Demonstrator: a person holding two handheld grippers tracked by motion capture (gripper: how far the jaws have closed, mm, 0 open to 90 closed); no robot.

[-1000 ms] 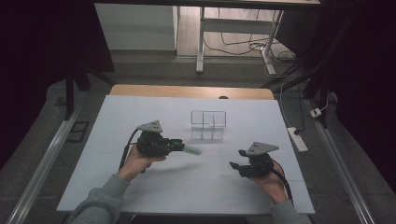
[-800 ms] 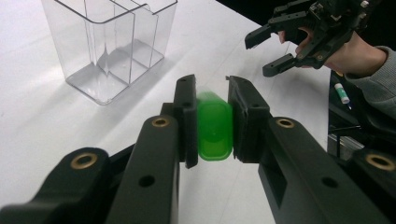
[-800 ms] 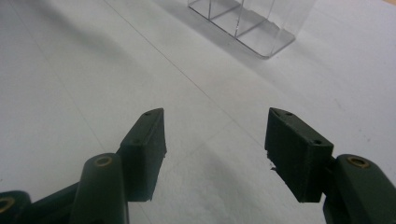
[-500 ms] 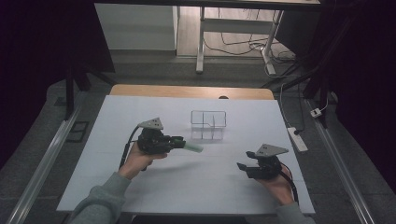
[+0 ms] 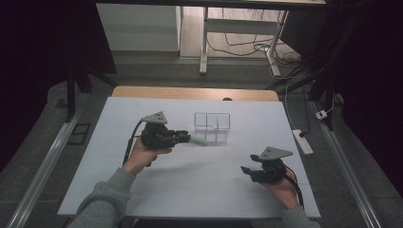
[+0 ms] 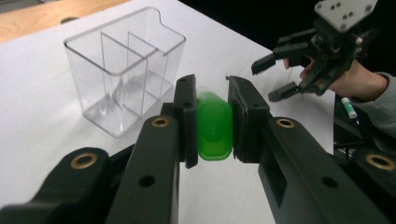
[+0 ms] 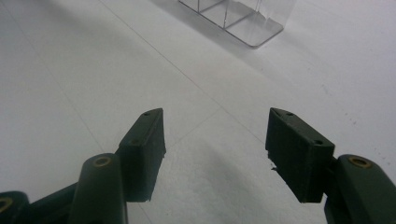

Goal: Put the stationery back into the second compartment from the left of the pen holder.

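My left gripper (image 5: 186,138) is shut on a green tube-like object (image 5: 198,140), held just above the white table (image 5: 199,180) and pointing at a clear box with compartments (image 5: 212,126). In the left gripper view the green object (image 6: 214,128) sits pinched between the two pads, with the clear box (image 6: 122,70) just beyond on the left. My right gripper (image 5: 247,170) rests low near the table's front right, jaws apart and nothing between them. The right gripper view shows the same gripper (image 7: 215,135) over bare table, with the box's base (image 7: 243,21) far ahead.
A wooden strip (image 5: 195,92) runs along the table's far edge. On the floor to the right lies a white power strip (image 5: 302,141). A metal-legged desk frame (image 5: 204,42) stands beyond the table. A person's grey sleeve (image 5: 102,202) comes in at bottom left.
My left gripper has lifted a little with the green object still in its jaws. The right gripper has stayed about where it was.
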